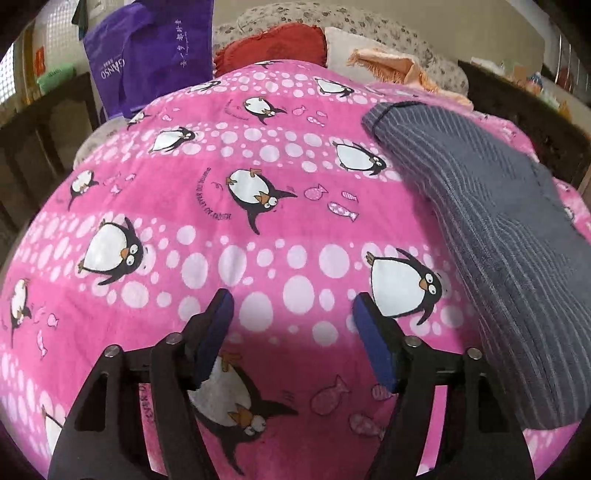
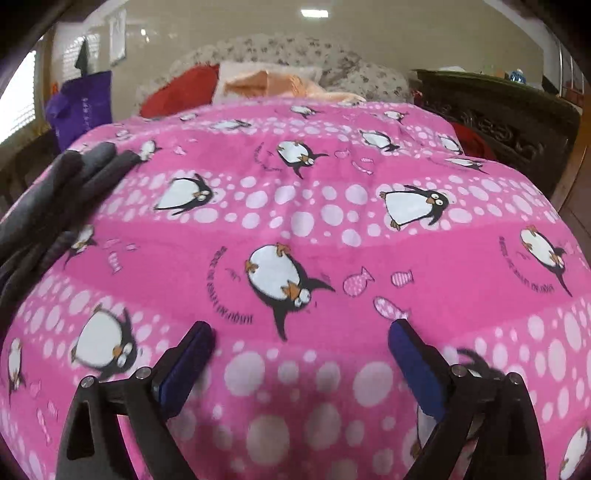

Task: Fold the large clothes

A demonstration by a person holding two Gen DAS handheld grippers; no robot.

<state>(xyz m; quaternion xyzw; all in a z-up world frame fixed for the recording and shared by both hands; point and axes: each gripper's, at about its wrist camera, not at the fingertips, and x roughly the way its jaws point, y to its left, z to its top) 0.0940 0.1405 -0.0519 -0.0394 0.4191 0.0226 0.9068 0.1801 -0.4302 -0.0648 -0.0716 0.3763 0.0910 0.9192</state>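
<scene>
Two views looking down along handheld grippers over a bed w/ a bright pink blanket printed w/ cartoon penguins, white dots and small fish.

Left wrist view: the left gripper hangs above the blanket, its black arms ending in blue pads. Jaws are apart w/ nothing between them, only pink fabric showing in the gap. A penguin print sits just beside the right-hand pad. On the right side of this view lies the grey striped garment, a thick knit w/ thin pale stripes, folded into a long band running from the upper middle down to the lower right edge. It rests on the blanket, apart from the gripper. At the bed's far end: a red cushion, a peach fringed cloth, a floral pillow. A purple tote bag hangs at upper left.

Right wrist view: the right gripper also hangs over the blanket, jaws wide apart and empty, blue pads on each side of a band of white dots. The picture is a bit blurred. A dark grey bunch of fabric shows at the left edge, prob. the same garment, though I can't tell for sure. Dark carved wooden furniture stands at upper right beside the bed.
</scene>
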